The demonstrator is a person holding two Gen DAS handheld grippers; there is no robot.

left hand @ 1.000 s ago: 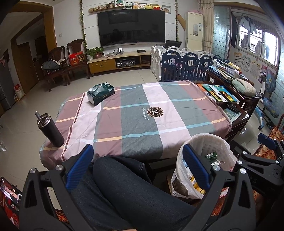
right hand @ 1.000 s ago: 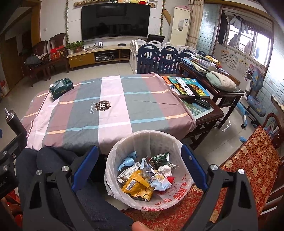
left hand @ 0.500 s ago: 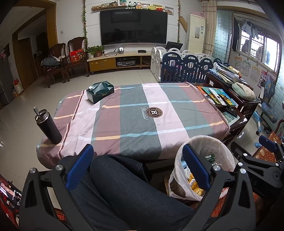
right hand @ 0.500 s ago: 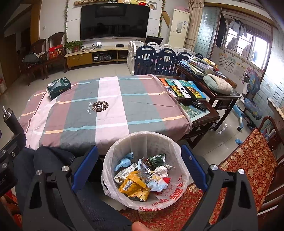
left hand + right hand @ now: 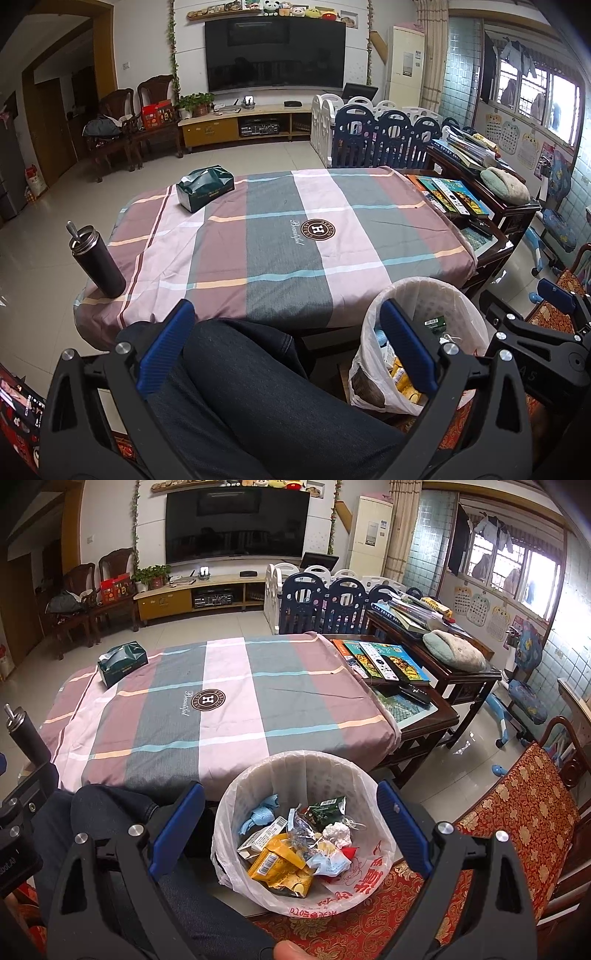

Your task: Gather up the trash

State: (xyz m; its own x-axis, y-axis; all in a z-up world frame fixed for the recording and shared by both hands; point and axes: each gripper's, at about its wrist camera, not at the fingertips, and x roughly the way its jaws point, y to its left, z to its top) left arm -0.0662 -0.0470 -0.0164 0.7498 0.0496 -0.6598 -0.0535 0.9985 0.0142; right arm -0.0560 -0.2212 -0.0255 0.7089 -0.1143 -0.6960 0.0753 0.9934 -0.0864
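A white bin lined with a plastic bag (image 5: 303, 771) stands on the floor in front of the table, holding several wrappers and crumpled papers (image 5: 295, 845). My right gripper (image 5: 290, 816) hovers over it, open and empty. The same bin (image 5: 424, 295) shows at the lower right of the left wrist view. Over the person's dark trouser leg (image 5: 258, 387) my left gripper (image 5: 282, 339) is held open with nothing in it. The checked tablecloth (image 5: 288, 236) carries only a green tissue pack (image 5: 205, 187) and a dark flask (image 5: 96, 264).
Beside the table stands a low wooden side table with books and remotes (image 5: 388, 661). A red patterned seat (image 5: 517, 812) lies to the right of the bin. A playpen fence (image 5: 384, 133) and TV unit (image 5: 243, 125) stand beyond.
Both cameras have risen and tilted slightly, so the table and bin sit a little lower in view. Both grippers stay open and empty.
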